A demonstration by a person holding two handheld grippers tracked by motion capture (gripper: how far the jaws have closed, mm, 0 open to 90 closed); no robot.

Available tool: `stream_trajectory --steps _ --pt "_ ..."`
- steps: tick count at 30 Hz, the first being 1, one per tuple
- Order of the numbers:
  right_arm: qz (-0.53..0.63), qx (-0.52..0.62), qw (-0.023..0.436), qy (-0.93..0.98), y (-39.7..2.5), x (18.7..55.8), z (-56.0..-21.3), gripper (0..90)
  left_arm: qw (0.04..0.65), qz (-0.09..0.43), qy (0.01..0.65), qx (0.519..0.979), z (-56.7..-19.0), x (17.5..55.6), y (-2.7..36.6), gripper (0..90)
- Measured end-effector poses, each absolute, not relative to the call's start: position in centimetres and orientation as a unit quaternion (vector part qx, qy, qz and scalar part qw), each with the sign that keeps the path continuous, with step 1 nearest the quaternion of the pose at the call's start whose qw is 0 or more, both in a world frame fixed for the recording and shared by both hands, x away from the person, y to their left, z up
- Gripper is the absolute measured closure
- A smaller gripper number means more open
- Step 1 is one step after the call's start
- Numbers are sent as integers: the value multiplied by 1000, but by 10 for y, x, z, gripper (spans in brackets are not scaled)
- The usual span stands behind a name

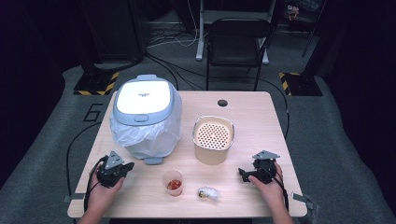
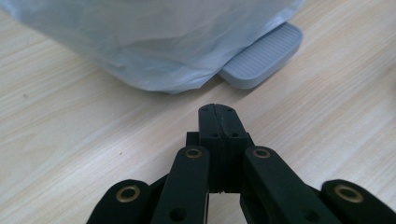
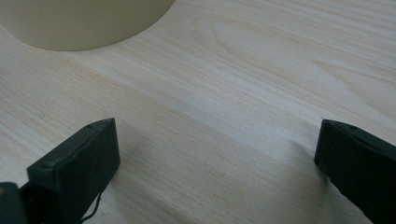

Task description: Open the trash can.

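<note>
A: So where are you at with this? Your left gripper (image 2: 218, 114) has its jaws pressed together on nothing, parked just near of the bin's pedal (image 2: 263, 55). Your right gripper (image 3: 217, 154) is spread wide over bare table (image 3: 243, 79), holding nothing.

B: Looks like you haven't really started, I'd say. The cup (image 1: 173, 182) and the little wrapped scrap (image 1: 207, 193) sit untouched near the front edge, between your hands. The bin (image 1: 145, 116) lid's down, and the strainer pot (image 1: 214, 139) is beside it.

bin (image 1: 145, 116) left of strainer pot (image 1: 214, 139), cup (image 1: 173, 182) and wrapper (image 1: 208, 193) in front
</note>
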State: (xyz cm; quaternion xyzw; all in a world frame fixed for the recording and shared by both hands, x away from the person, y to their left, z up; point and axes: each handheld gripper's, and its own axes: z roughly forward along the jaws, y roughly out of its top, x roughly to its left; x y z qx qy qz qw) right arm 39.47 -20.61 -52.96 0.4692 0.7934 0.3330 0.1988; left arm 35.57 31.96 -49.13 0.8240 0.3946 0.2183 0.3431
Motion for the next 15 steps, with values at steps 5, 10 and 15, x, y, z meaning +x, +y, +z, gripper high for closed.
stream_trajectory --steps 5,10,15 --pt "333 469 199 793 -206 395 -530 0 339 218 376 834 -486 355 306 900" --pt "333 469 199 793 -206 395 -530 0 327 218 354 849 -482 357 292 900" --pt "333 469 199 793 -206 395 -530 0 322 225 341 854 -478 360 284 900"
